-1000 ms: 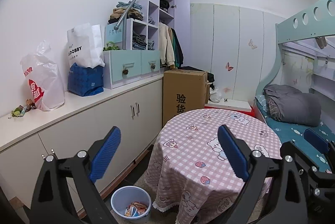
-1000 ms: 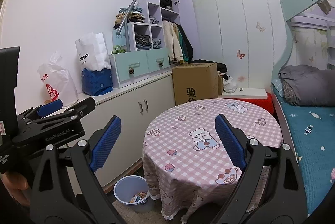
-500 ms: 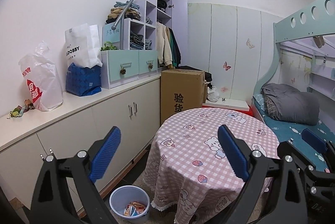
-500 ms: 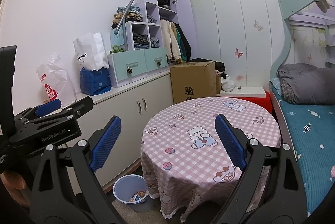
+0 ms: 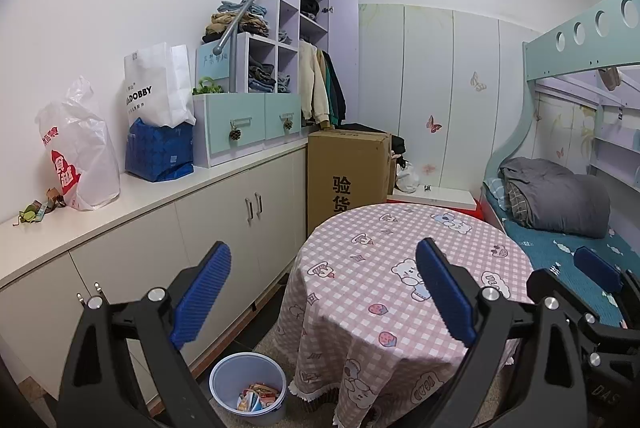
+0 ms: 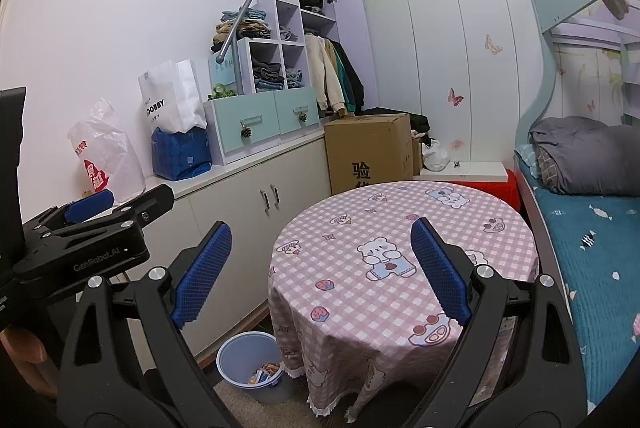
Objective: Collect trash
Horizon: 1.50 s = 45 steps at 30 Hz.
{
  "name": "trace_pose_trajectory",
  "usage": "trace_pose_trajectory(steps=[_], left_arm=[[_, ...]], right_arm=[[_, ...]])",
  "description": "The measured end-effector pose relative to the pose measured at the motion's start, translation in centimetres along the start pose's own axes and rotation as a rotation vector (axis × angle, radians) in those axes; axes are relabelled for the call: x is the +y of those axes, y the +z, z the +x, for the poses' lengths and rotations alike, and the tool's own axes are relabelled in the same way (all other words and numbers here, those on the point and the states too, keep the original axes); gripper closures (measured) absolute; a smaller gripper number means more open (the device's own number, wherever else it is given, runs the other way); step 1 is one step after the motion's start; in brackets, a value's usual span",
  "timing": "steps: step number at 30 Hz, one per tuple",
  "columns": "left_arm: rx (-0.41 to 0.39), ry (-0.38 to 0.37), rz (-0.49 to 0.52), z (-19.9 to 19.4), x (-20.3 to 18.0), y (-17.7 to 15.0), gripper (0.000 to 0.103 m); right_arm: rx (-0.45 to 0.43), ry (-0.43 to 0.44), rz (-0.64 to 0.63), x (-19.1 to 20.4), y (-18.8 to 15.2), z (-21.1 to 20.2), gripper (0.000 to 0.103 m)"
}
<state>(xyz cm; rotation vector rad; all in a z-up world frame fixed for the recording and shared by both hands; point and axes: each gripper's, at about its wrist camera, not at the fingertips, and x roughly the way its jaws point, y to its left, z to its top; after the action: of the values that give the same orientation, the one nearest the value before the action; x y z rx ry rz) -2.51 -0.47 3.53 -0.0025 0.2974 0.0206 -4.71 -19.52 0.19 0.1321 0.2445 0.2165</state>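
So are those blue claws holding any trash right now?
No. The left hand-held gripper and the right hand-held gripper are both open, with nothing between their fingers.

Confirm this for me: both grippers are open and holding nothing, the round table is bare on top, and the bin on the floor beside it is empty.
One thing is wrong: the bin is not empty. The left wrist view shows wrappers lying in its bottom. The rest stands: the left gripper and right gripper are open and hold nothing, and the round table is bare on top.
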Motion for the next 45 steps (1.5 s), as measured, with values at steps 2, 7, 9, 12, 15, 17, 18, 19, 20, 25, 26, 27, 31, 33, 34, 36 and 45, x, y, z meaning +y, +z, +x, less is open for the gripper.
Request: trace_pose_trajectory(steps=[2, 7, 9, 12, 15, 17, 18, 19, 20, 25, 26, 27, 31, 33, 34, 36, 45], left_arm=[[0.000, -0.002, -0.001, 0.01, 0.03, -0.01, 0.011], [0.004, 0.000, 0.001, 0.10, 0.01, -0.18, 0.011], [0.004, 0.001, 0.002, 0.13, 0.00, -0.19, 0.011], [0.005, 0.001, 0.002, 0.14, -0.06, -0.30, 0.011], [0.006, 0.002, 0.002, 0.15, -0.05, -0.43, 0.011], [0.008, 0.003, 0.002, 0.18, -0.06, -0.42, 0.011], [0.010, 0.004, 0.002, 0.18, -0.06, -0.49, 0.011], [0.011, 0.003, 0.002, 0.21, 0.01, -0.63, 0.011], [0.011, 0.003, 0.001, 0.19, 0.04, -0.72, 0.011], [0.012, 0.004, 0.002, 0.23, 0.07, -0.69, 0.011], [0.012, 0.004, 0.003, 0.22, 0.06, -0.71, 0.011], [0.013, 0.004, 0.003, 0.28, 0.05, -0.68, 0.011], [0.014, 0.005, 0.003, 0.27, 0.07, -0.71, 0.011], [0.014, 0.004, 0.003, 0.27, 0.08, -0.71, 0.011], [0.015, 0.004, 0.003, 0.22, 0.10, -0.79, 0.011], [0.014, 0.004, 0.003, 0.28, 0.07, -0.69, 0.011], [0.020, 0.007, 0.007, 0.41, 0.23, -0.86, 0.011]], right_arm=[[0.000, 0.000, 0.000, -0.01, 0.02, 0.03, 0.013], [0.004, 0.003, 0.001, 0.03, 0.01, 0.20, 0.013], [0.004, 0.003, 0.001, 0.08, -0.07, 0.24, 0.013], [0.004, 0.003, 0.001, 0.13, -0.05, 0.25, 0.013], [0.006, 0.004, 0.002, 0.14, -0.24, 0.31, 0.013], [0.007, 0.005, 0.002, 0.15, -0.29, 0.37, 0.013], [0.006, 0.005, 0.001, 0.15, -0.25, 0.37, 0.013], [0.006, 0.005, 0.001, 0.20, -0.34, 0.33, 0.013], [0.006, 0.004, 0.001, 0.19, -0.29, 0.35, 0.013], [0.007, 0.004, 0.001, 0.22, -0.25, 0.36, 0.013], [0.007, 0.004, 0.001, 0.23, -0.23, 0.37, 0.013], [0.007, 0.004, 0.001, 0.23, -0.20, 0.38, 0.013], [0.010, 0.007, 0.001, 0.43, -0.54, 0.46, 0.013], [0.011, 0.008, 0.000, 0.50, -0.63, 0.45, 0.013], [0.011, 0.008, 0.000, 0.49, -0.63, 0.53, 0.013], [0.011, 0.008, 0.000, 0.53, -0.61, 0.54, 0.013], [0.014, 0.009, 0.000, 0.78, -0.78, 0.58, 0.013]])
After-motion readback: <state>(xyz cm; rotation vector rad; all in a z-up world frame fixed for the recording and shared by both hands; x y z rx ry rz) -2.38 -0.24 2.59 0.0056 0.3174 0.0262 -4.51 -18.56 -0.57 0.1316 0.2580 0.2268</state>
